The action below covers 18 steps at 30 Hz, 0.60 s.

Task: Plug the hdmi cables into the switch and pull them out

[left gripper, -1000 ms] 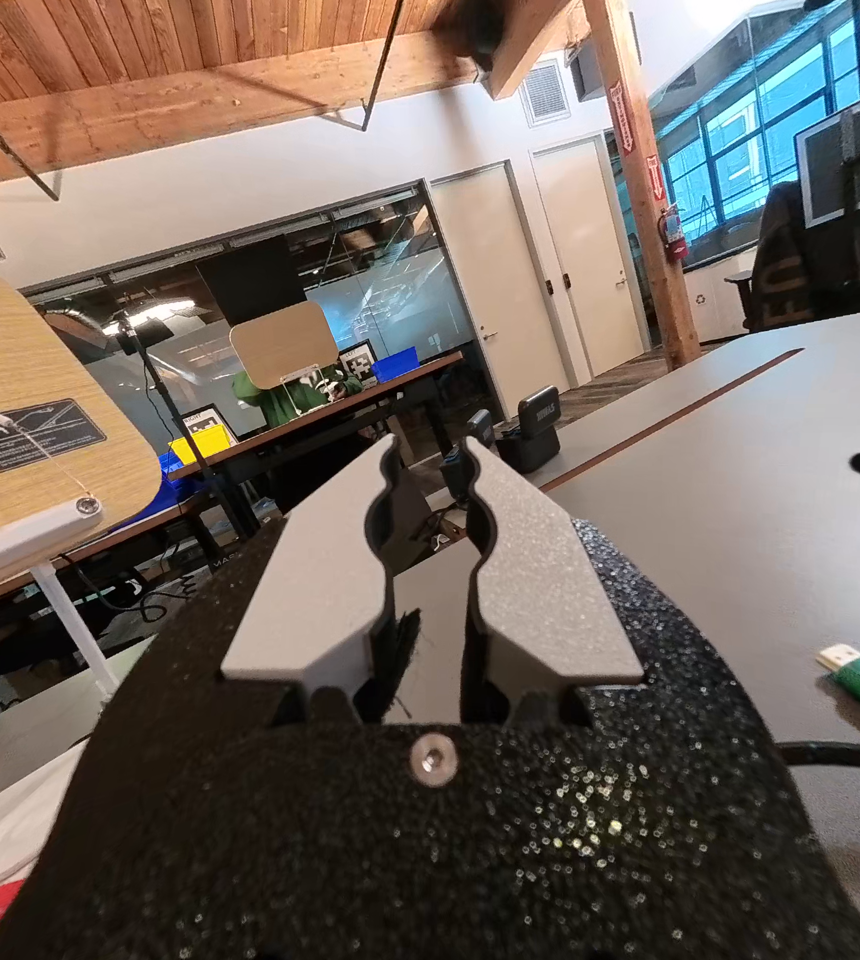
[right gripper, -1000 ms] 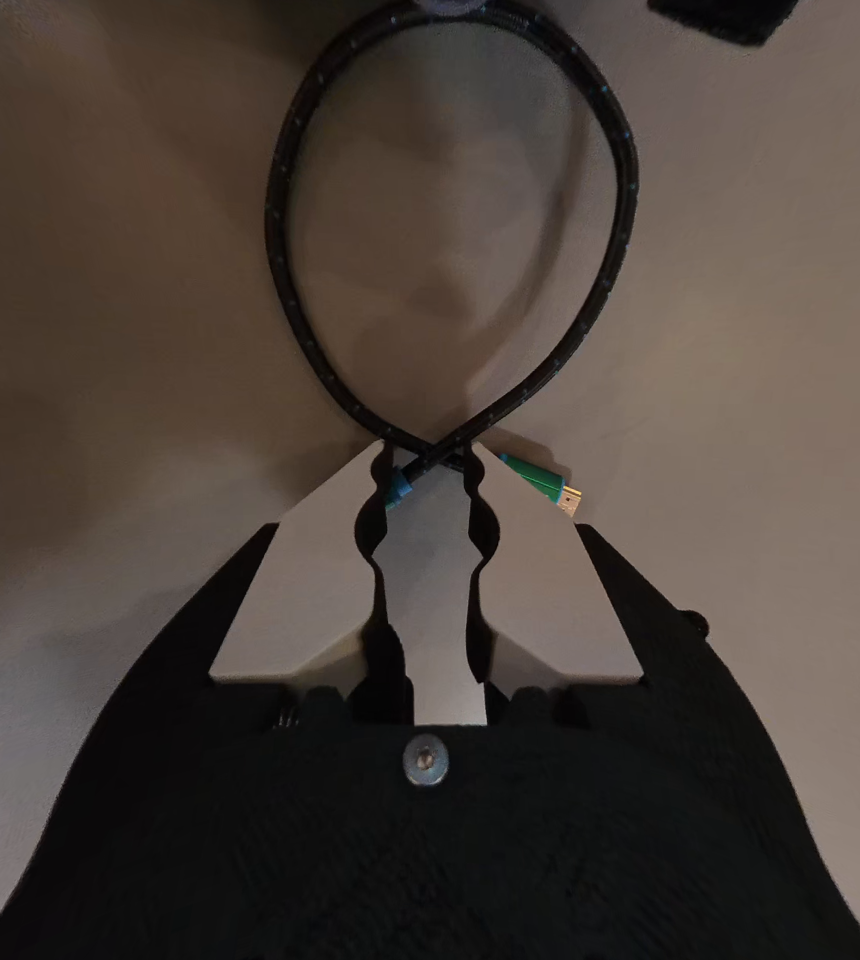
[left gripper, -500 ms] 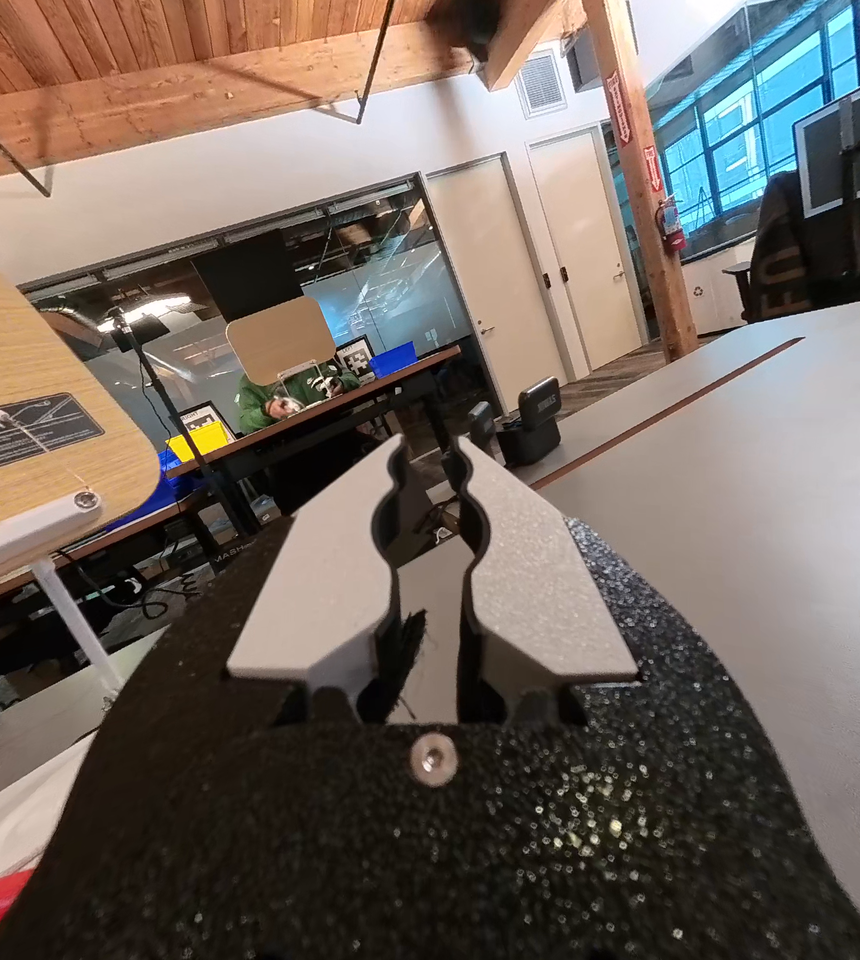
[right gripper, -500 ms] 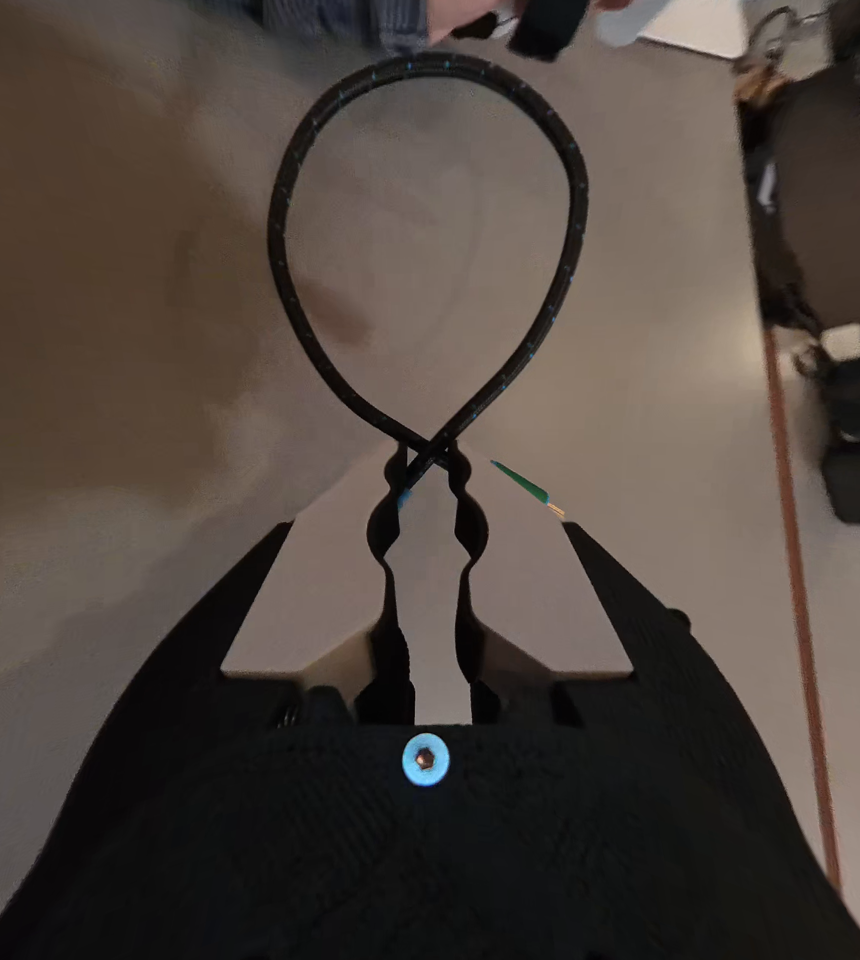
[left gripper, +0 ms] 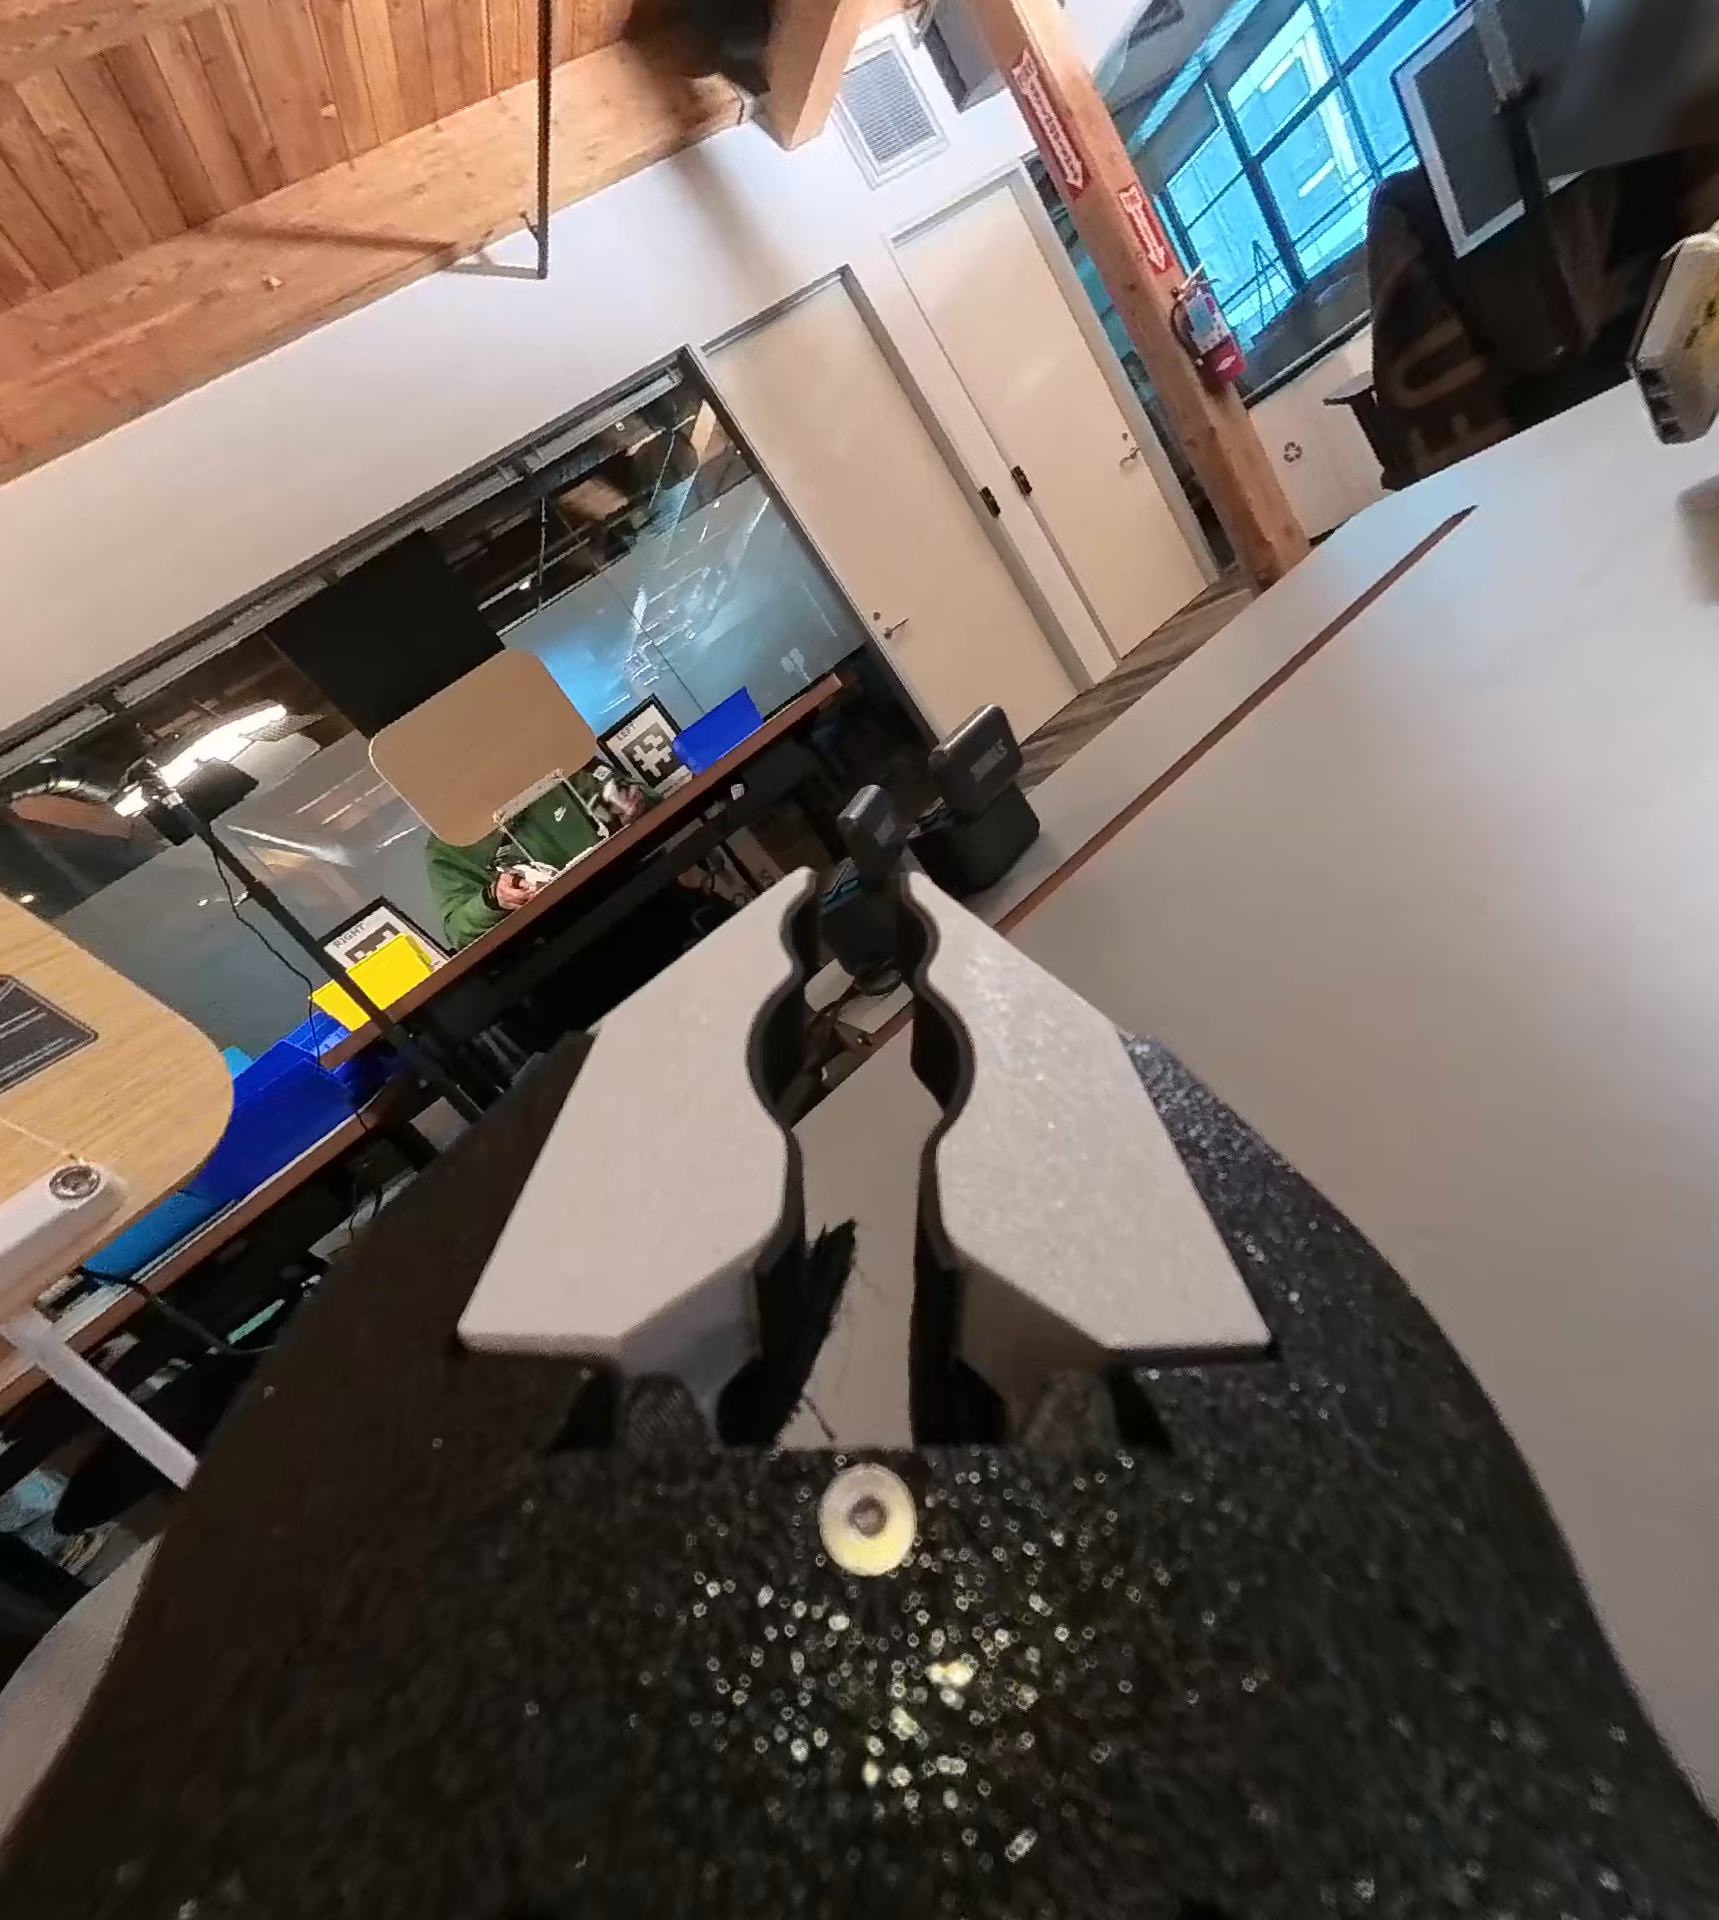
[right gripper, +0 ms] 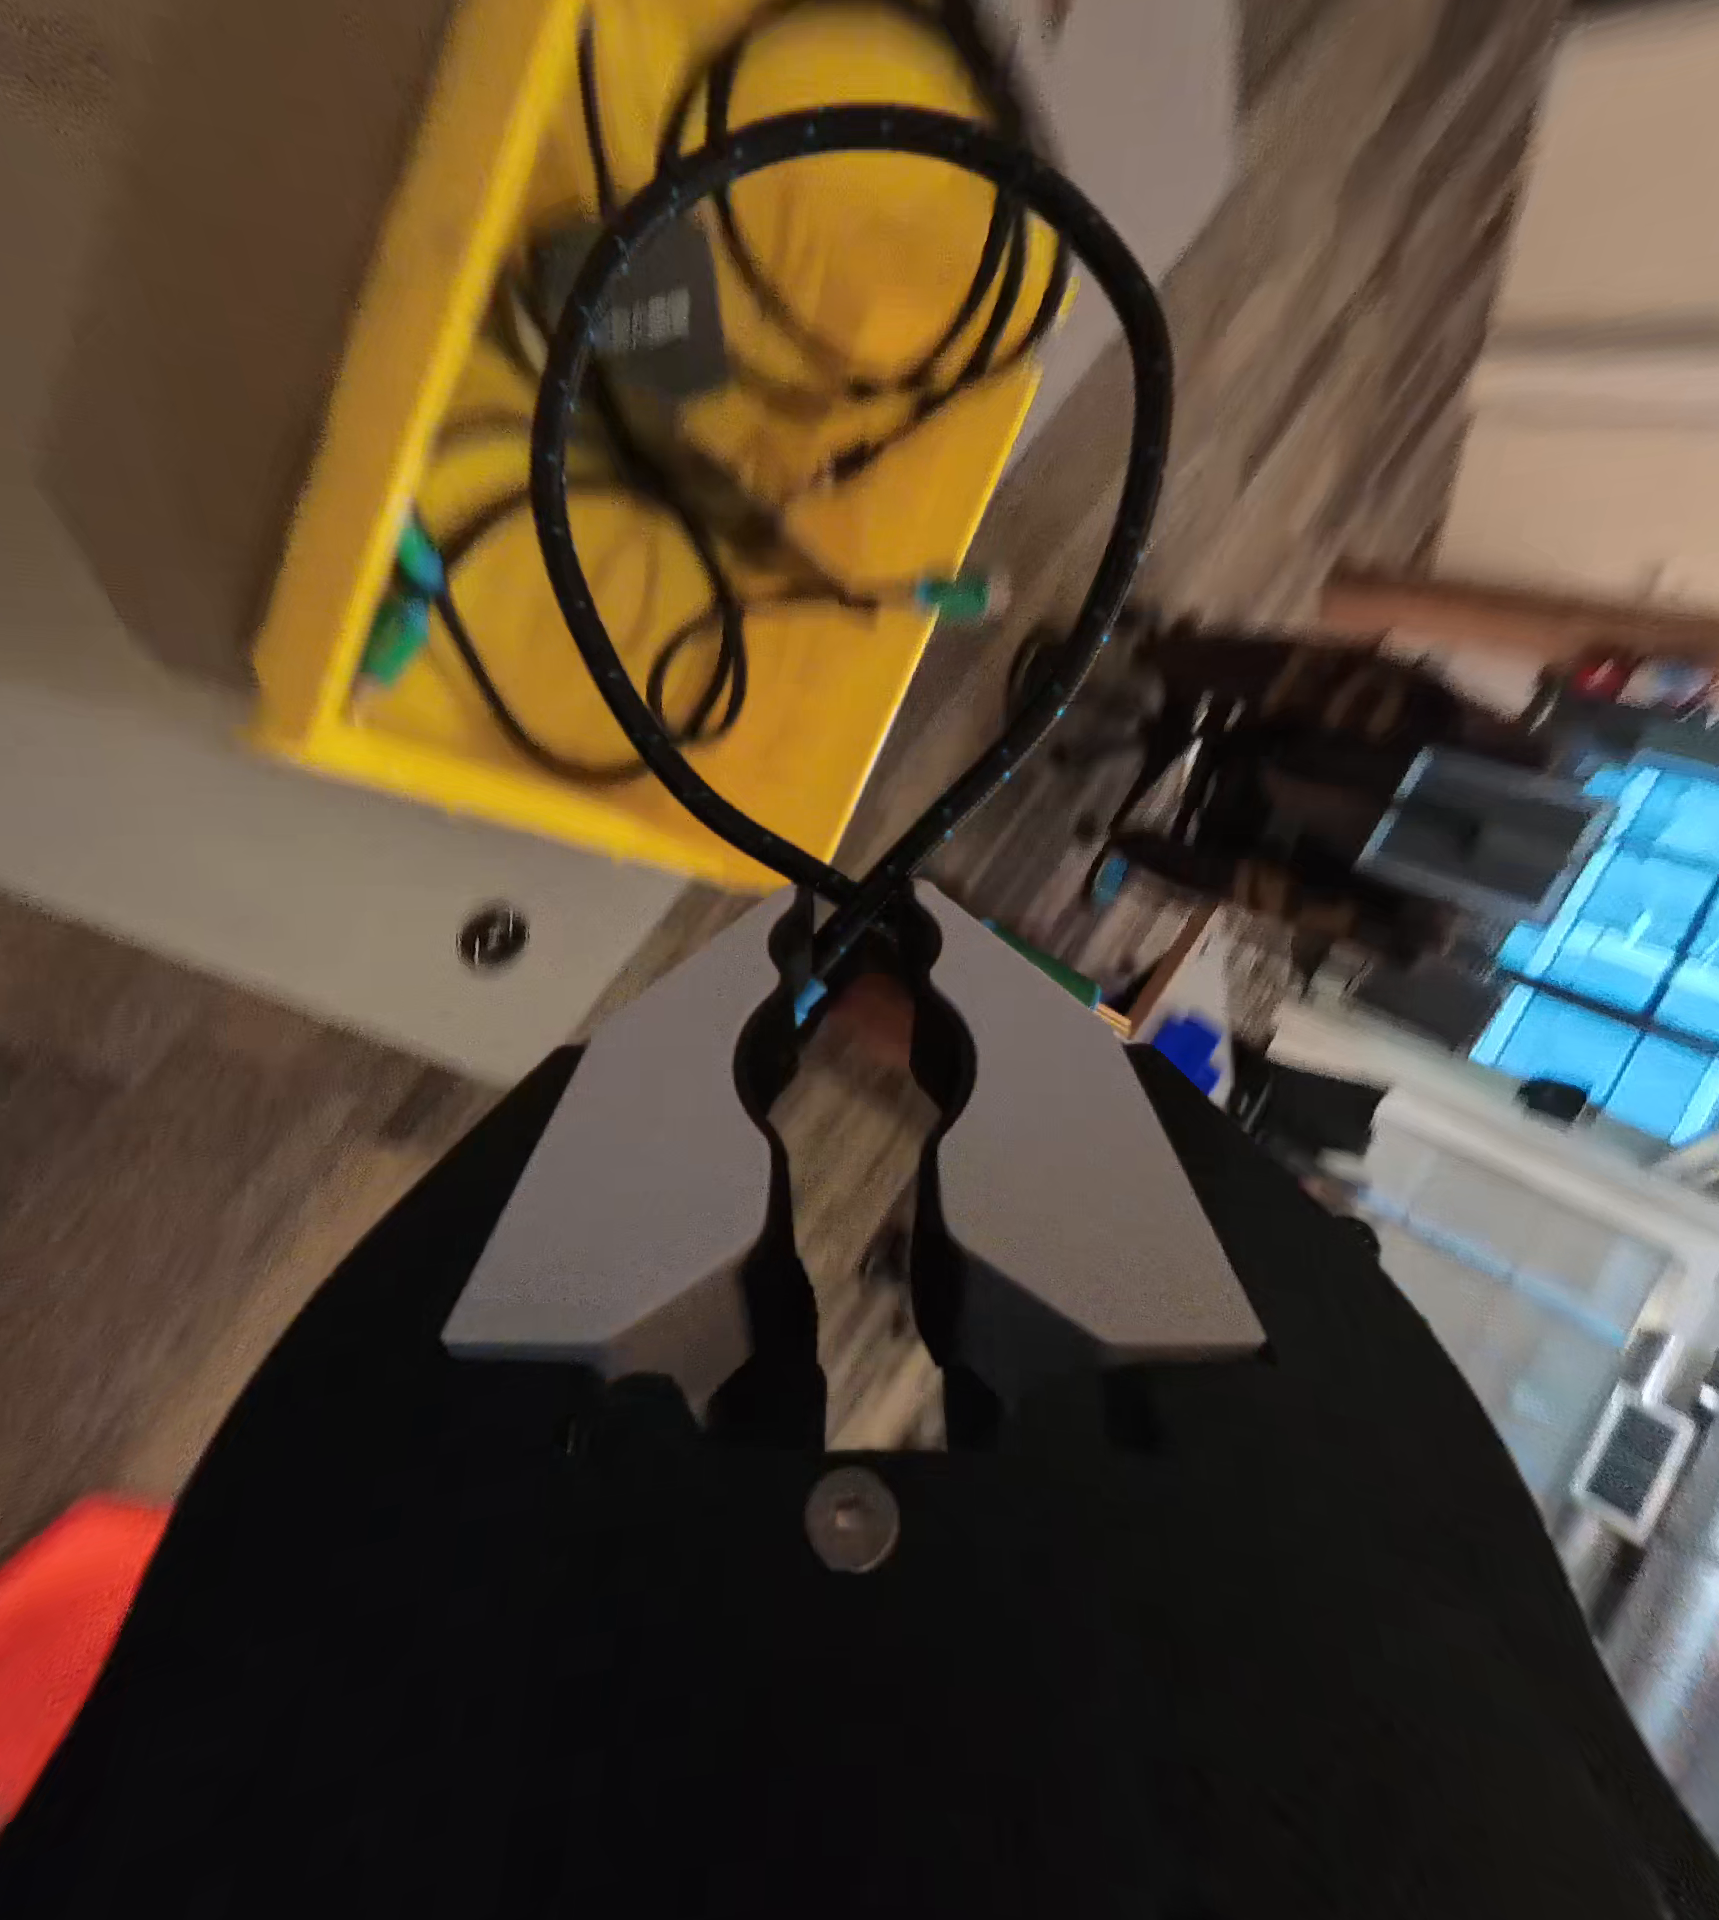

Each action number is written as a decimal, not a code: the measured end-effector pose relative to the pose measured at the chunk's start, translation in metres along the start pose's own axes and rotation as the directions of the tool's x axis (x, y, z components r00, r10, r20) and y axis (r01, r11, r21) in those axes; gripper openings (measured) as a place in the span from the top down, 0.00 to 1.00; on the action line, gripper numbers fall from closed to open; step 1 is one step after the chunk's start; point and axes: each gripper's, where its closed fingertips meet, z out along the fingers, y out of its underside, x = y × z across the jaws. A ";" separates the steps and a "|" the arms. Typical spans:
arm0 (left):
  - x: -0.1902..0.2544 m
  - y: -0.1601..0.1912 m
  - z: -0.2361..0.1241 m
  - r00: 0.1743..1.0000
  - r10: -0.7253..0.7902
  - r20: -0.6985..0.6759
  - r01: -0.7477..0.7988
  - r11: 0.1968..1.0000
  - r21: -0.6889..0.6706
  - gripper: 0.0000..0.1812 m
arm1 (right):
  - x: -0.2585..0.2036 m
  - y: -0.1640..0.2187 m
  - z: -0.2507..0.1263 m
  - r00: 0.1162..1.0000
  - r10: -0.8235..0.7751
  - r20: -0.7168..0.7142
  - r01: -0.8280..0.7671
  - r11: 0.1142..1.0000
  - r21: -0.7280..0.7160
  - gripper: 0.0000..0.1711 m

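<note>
- The right gripper (right gripper: 853,914) has its jaws pinched nearly together at the tips on the HDMI cable (right gripper: 1141,343), clamping it where the black braided cord crosses itself; the loop stands out ahead of the jaws, clear of any surface.
- A green plug (right gripper: 1052,966) of that cable shows just past the right-hand jaw; whether the blue bit inside the jaws is the other plug, I cannot tell.
- The left gripper (left gripper: 860,909) holds nothing: its jaws stand a little apart with only air between them, above the near-left part of the grey desk (left gripper: 1457,935).
- Step in hand, as I judge it: the cable is being carried through the air, the right view being smeared with motion. No switch can be made out for certain; a small pale box (left gripper: 1702,322) hangs blurred over the desk's far right edge, but what it is I cannot say.
- Next move, likely: bring the cable to rest, regrip it near a plug so the plug points forward, and steady the switch with the free left jaws.
- Container: a yellow bin (right gripper: 398,436) beyond the loop holds a tangle of black cables (right gripper: 730,436), a dark flat device (right gripper: 652,312) and green-tipped plugs (right gripper: 954,597).
- A red thing (right gripper: 13,1652) sits at the view's lower left corner, too blurred to name.
</note>
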 end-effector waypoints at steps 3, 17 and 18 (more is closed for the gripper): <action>0.004 0.000 0.001 1.000 0.013 -0.013 -0.013 1.000 -0.003 0.94 | -0.012 0.049 0.026 0.989 -0.020 0.146 0.056 0.967 -0.250 0.92; 0.011 0.002 0.002 0.998 0.045 -0.043 -0.045 0.999 -0.009 0.94 | -0.047 0.041 0.153 0.852 -0.141 0.504 0.365 0.851 -0.378 0.92; 0.012 0.002 0.002 0.998 0.050 -0.046 -0.051 0.999 -0.010 0.94 | -0.049 0.045 0.160 0.850 -0.104 0.516 0.337 0.860 -0.382 0.92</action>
